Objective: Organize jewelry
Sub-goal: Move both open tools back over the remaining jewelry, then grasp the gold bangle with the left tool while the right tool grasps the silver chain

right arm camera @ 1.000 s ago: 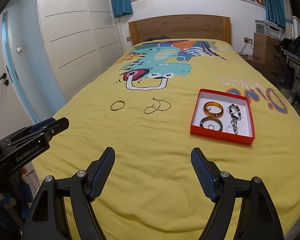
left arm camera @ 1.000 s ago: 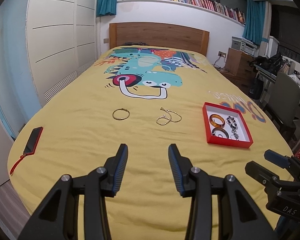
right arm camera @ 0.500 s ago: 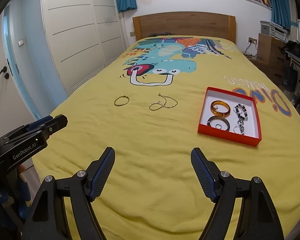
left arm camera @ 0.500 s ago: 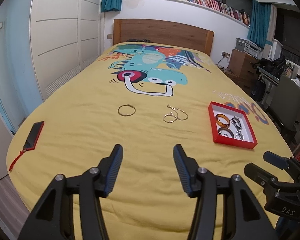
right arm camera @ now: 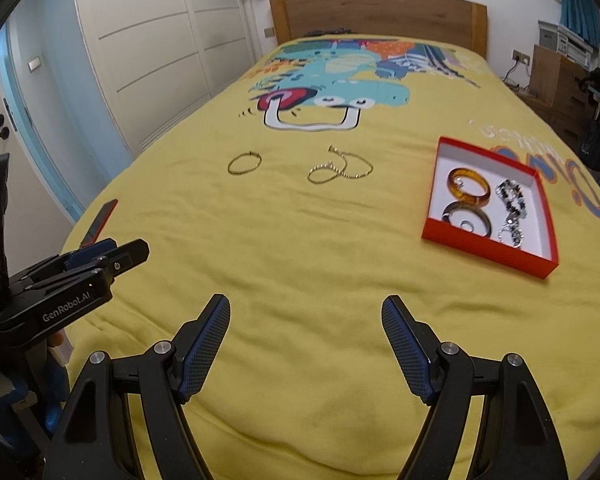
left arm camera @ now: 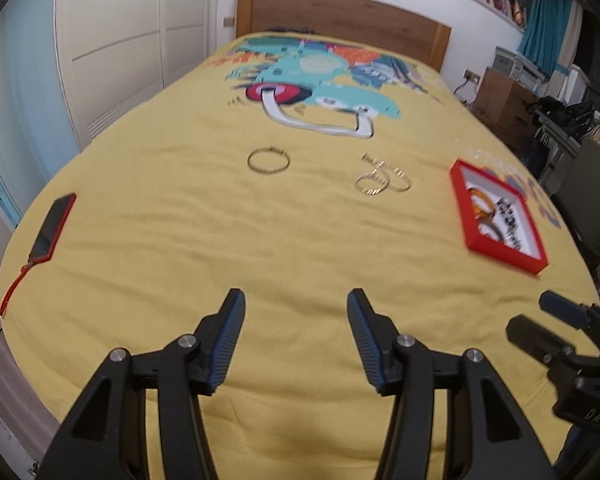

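A gold bangle (left arm camera: 268, 160) (right arm camera: 244, 163) and a gold chain (left arm camera: 382, 179) (right arm camera: 339, 167) lie loose on the yellow bedspread. A red tray (left arm camera: 473, 241) (right arm camera: 488, 257) to their right holds an amber bangle (right arm camera: 469, 187), a dark ring bangle (right arm camera: 467, 218) and beaded pieces (right arm camera: 511, 212). My left gripper (left arm camera: 296, 308) is open and empty above the bed's near end. My right gripper (right arm camera: 306, 314) is open and empty, to the right of the left one.
A phone in a red case (left arm camera: 53, 227) (right arm camera: 100, 226) lies at the bed's left edge. White wardrobe doors (left arm camera: 120, 48) stand on the left, the wooden headboard (right arm camera: 380, 12) at the far end, a wooden cabinet (left arm camera: 504, 100) and a chair on the right.
Both grippers have moved forward over the bed toward the jewelry. The left jaws have opened a little wider. Nothing on the bed has moved.
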